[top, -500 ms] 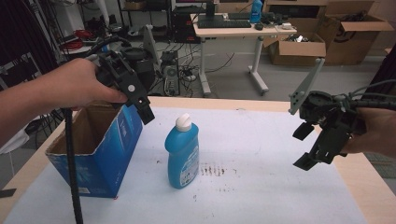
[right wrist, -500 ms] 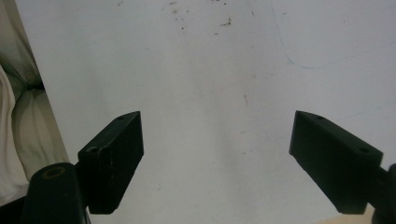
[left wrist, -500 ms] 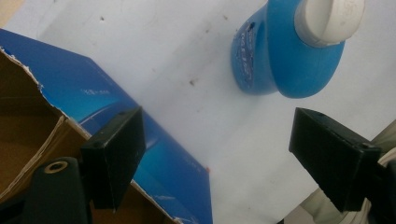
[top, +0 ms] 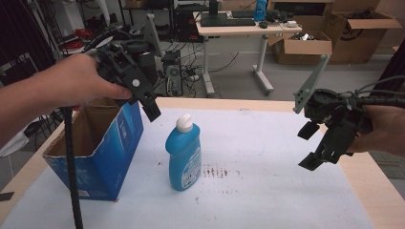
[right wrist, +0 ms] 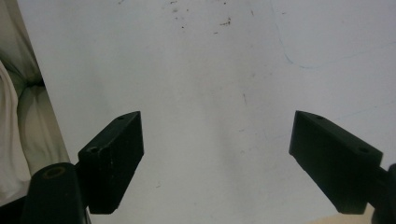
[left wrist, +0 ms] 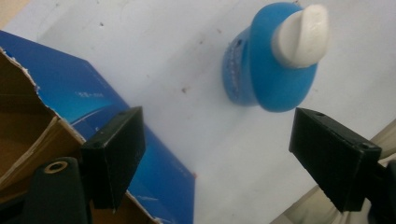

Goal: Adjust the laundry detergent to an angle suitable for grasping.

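1. The left tool point(top: 152, 109) hangs in the air above the near corner of the blue cardboard box point(top: 119, 143), held in the person's left hand point(top: 79, 86). Its jaws stand wide apart with nothing between them.
2. In the left gripper view, the same jaws frame the table's white sheet point(left wrist: 196, 116), with the box's blue wall point(left wrist: 93, 100) just under the jaw at the left of that view.
3. The blue bottle point(top: 184, 155) stands upright on the table, just beside the box but not touching it, its white cap point(top: 184, 123) on top.
4. In the left gripper view, the bottle point(left wrist: 266, 74) lies ahead of the jaws, nearer the jaw at the right of that view; neither jaw touches it.
5. The box stands open at the top at the left side of the table, showing its brown inner walls point(top: 90, 129).
6. The right tool point(top: 310, 148) hovers over the right side of the table, well apart from the bottle, held in the person's right hand point(top: 382, 129).
7. Its jaws are also spread wide and empty; in the right gripper view they face bare white sheet point(right wrist: 210, 93) with small brown specks.
8. A patch of brown marks point(top: 217, 172) lies on the sheet just to the right of the bottle's base.
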`<state>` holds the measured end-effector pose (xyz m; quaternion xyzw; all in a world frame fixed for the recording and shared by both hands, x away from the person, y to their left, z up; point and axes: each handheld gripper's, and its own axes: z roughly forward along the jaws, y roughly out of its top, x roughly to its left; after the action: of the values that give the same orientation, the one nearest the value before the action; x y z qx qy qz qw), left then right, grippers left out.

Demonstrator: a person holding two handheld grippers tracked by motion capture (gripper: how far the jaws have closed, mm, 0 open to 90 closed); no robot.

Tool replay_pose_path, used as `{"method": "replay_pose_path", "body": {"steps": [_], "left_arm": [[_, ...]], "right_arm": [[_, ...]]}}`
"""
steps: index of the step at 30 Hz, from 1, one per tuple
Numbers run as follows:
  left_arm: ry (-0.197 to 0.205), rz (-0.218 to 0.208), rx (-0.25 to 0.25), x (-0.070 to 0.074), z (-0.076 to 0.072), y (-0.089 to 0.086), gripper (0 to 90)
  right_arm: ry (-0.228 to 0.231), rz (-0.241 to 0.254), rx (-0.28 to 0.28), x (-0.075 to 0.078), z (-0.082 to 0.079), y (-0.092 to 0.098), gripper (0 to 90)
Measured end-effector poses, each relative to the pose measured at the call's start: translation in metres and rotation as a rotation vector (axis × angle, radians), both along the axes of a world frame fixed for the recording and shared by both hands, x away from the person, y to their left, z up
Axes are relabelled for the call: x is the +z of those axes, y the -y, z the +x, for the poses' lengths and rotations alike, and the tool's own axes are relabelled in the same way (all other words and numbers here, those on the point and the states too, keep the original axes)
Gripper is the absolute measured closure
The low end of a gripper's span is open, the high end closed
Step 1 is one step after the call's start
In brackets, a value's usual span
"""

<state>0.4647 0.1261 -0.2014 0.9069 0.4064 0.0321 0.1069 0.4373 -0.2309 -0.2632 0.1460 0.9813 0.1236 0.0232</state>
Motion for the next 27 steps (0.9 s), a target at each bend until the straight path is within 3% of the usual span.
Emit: {"method": "replay_pose_path", "body": {"steps": [13, 16, 27], "left_arm": [[0.033, -0.039, 0.064, 0.012, -0.012, 0.015, 19.2], [0.039, -0.063, 0.101, 0.014, -0.014, 0.017, 19.2], [0.043, -0.070, 0.148, 0.006, -0.017, 0.032, 19.2]], "right_arm": [[0.012, 0.001, 0.004, 0.003, -0.003, 0.002, 17.7], [0.012, 0.000, 0.004, 0.004, -0.004, 0.002, 17.7], [0.016, 0.004, 0.004, 0.004, -0.004, 0.003, 17.7]]}}
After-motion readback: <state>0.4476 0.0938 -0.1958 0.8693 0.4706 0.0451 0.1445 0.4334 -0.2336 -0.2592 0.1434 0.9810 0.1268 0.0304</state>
